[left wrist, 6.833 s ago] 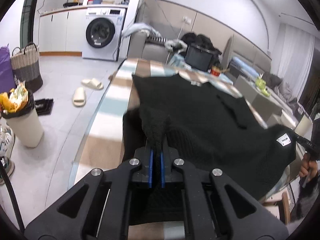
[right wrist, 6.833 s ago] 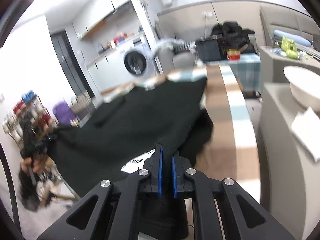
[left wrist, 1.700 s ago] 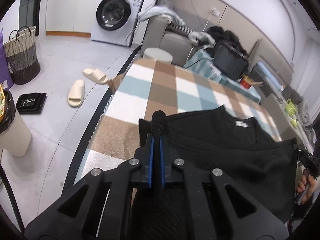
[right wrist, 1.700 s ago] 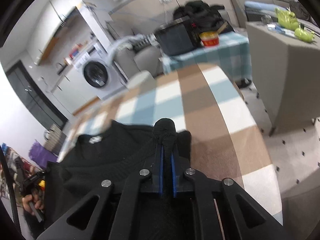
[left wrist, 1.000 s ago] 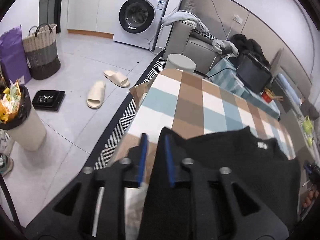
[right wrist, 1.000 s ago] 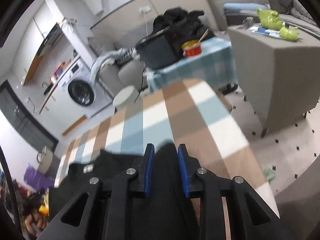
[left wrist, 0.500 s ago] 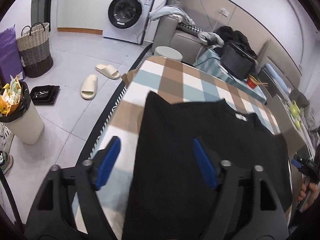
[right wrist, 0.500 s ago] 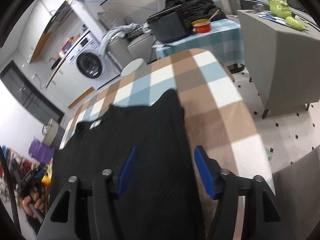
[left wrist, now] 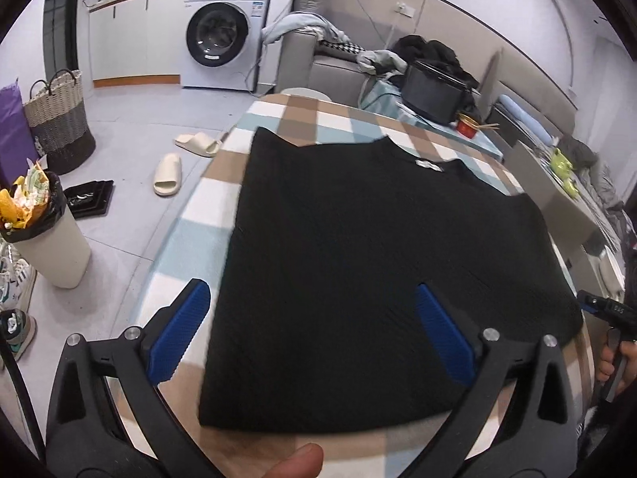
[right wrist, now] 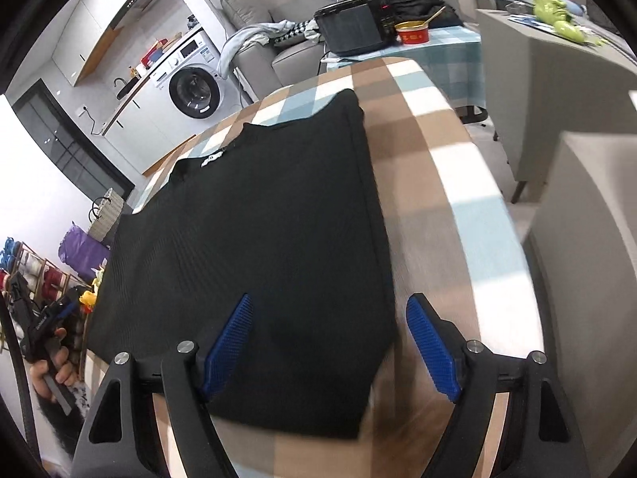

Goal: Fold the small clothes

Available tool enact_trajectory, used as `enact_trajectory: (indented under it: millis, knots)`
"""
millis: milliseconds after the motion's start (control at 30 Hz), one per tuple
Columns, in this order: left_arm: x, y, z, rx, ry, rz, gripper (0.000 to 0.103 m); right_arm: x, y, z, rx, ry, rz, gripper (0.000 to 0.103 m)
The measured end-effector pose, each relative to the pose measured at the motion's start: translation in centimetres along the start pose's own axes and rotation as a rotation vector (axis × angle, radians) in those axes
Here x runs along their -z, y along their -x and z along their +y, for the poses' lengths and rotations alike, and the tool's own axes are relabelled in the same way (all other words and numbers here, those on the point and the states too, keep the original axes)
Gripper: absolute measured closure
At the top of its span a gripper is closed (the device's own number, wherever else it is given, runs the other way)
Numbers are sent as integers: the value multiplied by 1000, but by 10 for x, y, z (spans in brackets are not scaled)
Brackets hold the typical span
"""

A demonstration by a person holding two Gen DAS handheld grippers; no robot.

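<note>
Black knit top (left wrist: 382, 263) lies flat on the checked table (left wrist: 187, 215), neckline and white label at the far end, hem toward the cameras. The left gripper (left wrist: 310, 318) hangs above its near-left part with jaws spread wide and nothing between them; a blue pad (left wrist: 177, 332) shows over the table just left of the top's edge, the other over the fabric. The right gripper (right wrist: 330, 338) is likewise released and empty above the near-right corner of the top (right wrist: 254, 247), one pad over the cloth and one over the bare table (right wrist: 458, 207) beside it.

On the floor to the left, a cream bin (left wrist: 47, 239) with a black liner is stuffed with yellow and white wrappers. A woven basket (left wrist: 57, 119) stands farther back; what it holds cannot be seen. Two slippers (left wrist: 169, 167) lie between the basket and the table. A washer (left wrist: 221, 36) stands against the far wall. Beyond the table, a red tub (right wrist: 412, 32) with a utensil in it sits on a small checked table beside a black box (right wrist: 350, 28).
</note>
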State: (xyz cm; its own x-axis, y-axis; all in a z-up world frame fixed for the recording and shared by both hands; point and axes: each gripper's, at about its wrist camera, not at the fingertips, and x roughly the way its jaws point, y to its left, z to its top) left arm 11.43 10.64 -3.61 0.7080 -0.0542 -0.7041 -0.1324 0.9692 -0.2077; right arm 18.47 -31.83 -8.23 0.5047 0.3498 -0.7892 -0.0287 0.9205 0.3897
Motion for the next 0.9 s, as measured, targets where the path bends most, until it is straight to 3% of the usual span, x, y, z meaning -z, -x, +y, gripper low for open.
enact_trajectory:
  millis: [133,400,500,567,633,767,900]
  knots:
    - [11,14,-5,7,30,-5,1,21,5,-3,-50,-33,20,28]
    - [15,14,-5,21,7,19,1,33,12,8,-90,8,8,28]
    - [16,8,-3,7,-5,37,1,33,3,5,-59,-4,21,45]
    - [15,3,0,11,-2,47,1,33,0,3,-34,-5,11,78]
    - [14,-2,1,18,7,55,1,32,3,7,-32,22,3,87]
    - [12,-10,4,6,-1,68,1,32,23,25,-35,109,-31,91]
    - [12,-15,5,3,-10,75,1,35,9,22,114,135,44,85]
